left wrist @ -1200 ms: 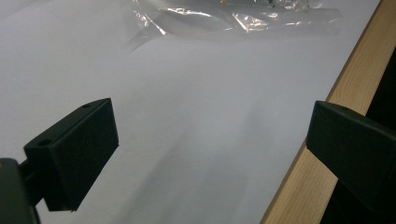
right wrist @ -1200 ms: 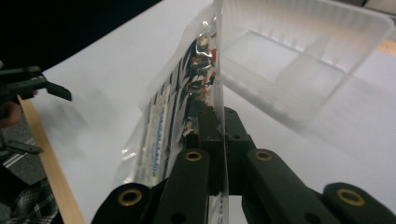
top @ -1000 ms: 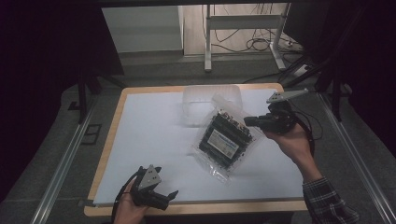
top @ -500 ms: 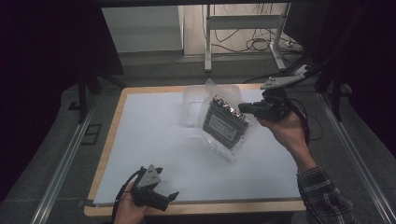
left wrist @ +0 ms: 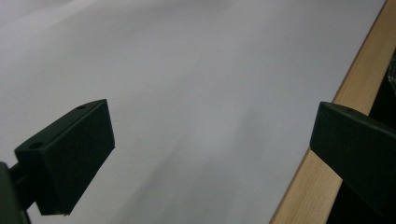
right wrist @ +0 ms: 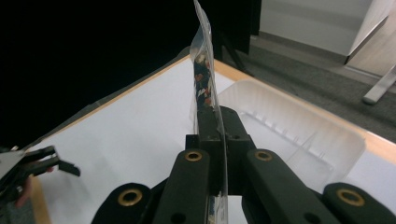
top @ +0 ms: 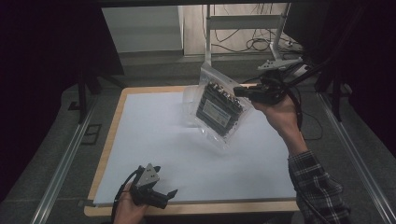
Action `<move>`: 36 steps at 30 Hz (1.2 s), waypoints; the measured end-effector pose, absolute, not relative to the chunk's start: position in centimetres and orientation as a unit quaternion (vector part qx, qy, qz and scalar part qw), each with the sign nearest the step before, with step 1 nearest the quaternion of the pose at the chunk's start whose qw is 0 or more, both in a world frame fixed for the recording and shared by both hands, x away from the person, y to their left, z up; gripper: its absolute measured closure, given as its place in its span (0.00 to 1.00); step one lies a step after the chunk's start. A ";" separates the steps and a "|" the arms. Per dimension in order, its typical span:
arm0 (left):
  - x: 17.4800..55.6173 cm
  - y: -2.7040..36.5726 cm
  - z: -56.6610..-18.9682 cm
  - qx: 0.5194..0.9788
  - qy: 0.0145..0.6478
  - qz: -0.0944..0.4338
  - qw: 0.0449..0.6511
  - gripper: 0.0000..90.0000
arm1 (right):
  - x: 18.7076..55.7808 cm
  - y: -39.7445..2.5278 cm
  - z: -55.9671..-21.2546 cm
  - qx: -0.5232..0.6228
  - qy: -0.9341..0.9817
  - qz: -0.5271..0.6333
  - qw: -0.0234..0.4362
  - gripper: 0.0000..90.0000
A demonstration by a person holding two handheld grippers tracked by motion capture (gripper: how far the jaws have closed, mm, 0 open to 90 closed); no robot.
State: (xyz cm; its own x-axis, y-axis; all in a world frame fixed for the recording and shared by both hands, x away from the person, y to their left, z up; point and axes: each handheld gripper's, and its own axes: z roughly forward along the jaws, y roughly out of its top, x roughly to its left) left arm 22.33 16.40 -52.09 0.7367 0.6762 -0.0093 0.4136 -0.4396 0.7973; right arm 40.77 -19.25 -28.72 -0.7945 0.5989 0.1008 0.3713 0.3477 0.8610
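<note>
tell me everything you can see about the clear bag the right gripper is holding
The clear plastic bag is a flat, glossy see-through pouch holding a dark rectangular module with a pale label and a row of small parts along its upper edge. It hangs tilted in the air above the white table sheet, touching nothing below. The right gripper pinches its right edge; in the right gripper view the thin film rises edge-on from between the shut jaws. A clear plastic tray lies behind it on the table.

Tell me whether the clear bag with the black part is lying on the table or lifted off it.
Lifted. The right tool grips the bag by its edge, hanging tilted above the table.
</note>
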 end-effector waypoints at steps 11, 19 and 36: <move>22.4 16.5 -52.1 0.833 0.323 0.162 0.418 0.00 | 44.3 -17.7 -27.6 0.314 0.800 0.492 0.140 0.99; 22.5 16.8 -52.0 0.826 0.328 0.161 0.429 0.00 | 46.9 -16.6 -26.9 0.325 0.792 0.493 0.153 0.99; 22.5 16.9 -52.1 0.829 0.323 0.161 0.428 0.00 | 51.3 -15.1 -28.8 0.339 0.788 0.480 0.183 0.99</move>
State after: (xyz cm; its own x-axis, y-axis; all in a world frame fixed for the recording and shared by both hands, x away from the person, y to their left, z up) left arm 22.52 16.87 -52.06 0.7401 0.6724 -0.0097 0.3972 -0.4255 0.8131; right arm 51.31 -15.11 -28.84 -0.7027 0.7104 0.0383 0.3593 0.3079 0.8810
